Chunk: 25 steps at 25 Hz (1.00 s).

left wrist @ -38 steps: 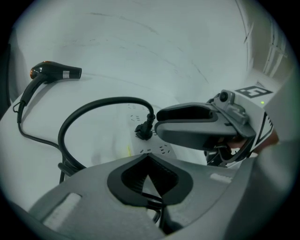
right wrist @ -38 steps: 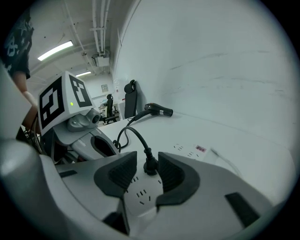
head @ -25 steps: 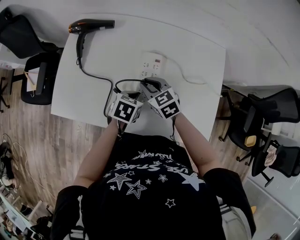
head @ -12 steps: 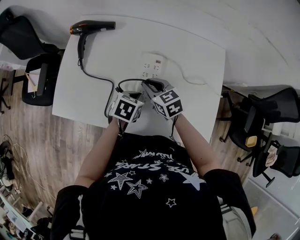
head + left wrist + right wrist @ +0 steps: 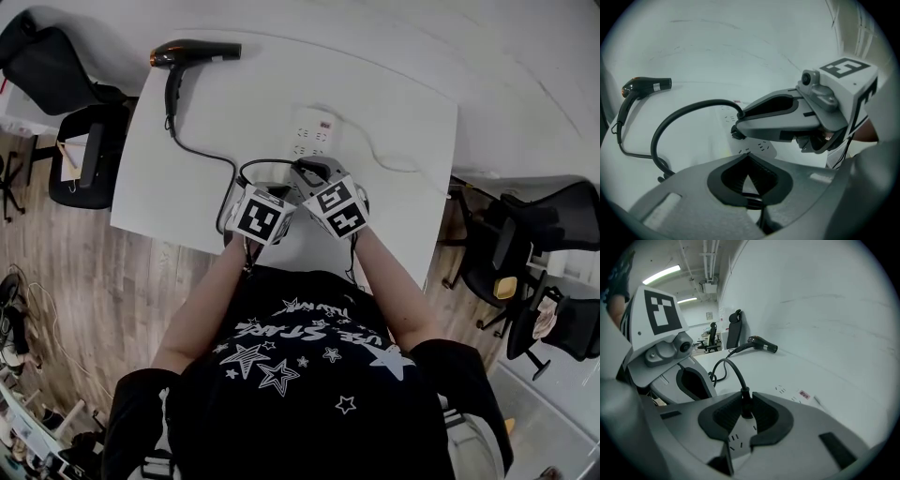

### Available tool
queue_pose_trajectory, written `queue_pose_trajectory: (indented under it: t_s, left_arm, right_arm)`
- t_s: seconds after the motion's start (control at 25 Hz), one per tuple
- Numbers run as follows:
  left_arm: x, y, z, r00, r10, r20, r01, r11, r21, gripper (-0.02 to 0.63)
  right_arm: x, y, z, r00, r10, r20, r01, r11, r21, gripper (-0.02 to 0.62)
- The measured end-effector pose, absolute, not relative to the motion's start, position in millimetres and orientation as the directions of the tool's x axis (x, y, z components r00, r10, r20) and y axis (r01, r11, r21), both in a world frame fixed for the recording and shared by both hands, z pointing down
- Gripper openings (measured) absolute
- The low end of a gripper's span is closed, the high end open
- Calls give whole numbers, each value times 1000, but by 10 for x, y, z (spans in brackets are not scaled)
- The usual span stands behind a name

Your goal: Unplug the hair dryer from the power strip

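With our right gripper (image 5: 746,399) clamped on the plug (image 5: 746,409), seated in the power strip (image 5: 740,439) toward the near edge of the table (image 5: 169,197), and our left gripper (image 5: 749,157) closed on nothing just beside it, we should pull straight out of the socket while steadying the strip.

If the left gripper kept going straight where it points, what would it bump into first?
Most likely the white power strip, just past the tips of the left gripper. The right gripper crosses slightly higher, though depth is hard to judge.
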State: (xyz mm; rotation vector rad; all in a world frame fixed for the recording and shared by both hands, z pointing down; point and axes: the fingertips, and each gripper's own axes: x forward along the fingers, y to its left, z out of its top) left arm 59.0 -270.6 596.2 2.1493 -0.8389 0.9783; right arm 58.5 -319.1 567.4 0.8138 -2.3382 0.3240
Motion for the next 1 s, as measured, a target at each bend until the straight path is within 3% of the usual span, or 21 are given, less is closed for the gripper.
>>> queue_pose_trajectory:
  t_s: [0.24,0.68,1.0]
  left_arm:
    - [603,-2691,5964,516,-294,804,-743,-621,250,6]
    - [595,-2696,5969,532,-281,799,-729,-632,263,6]
    - [598,-2690,5959,541,-282,793,-724,-635,268,6]
  right_arm:
    - [680,-3249,5679,-653,-469,595,-673,720,-170,72]
    - [424,-3229,5373,-649,-480,590,-592,806,5,71]
    - [548,-3248,5340,-644,-496,583,-614,789,-6,71]
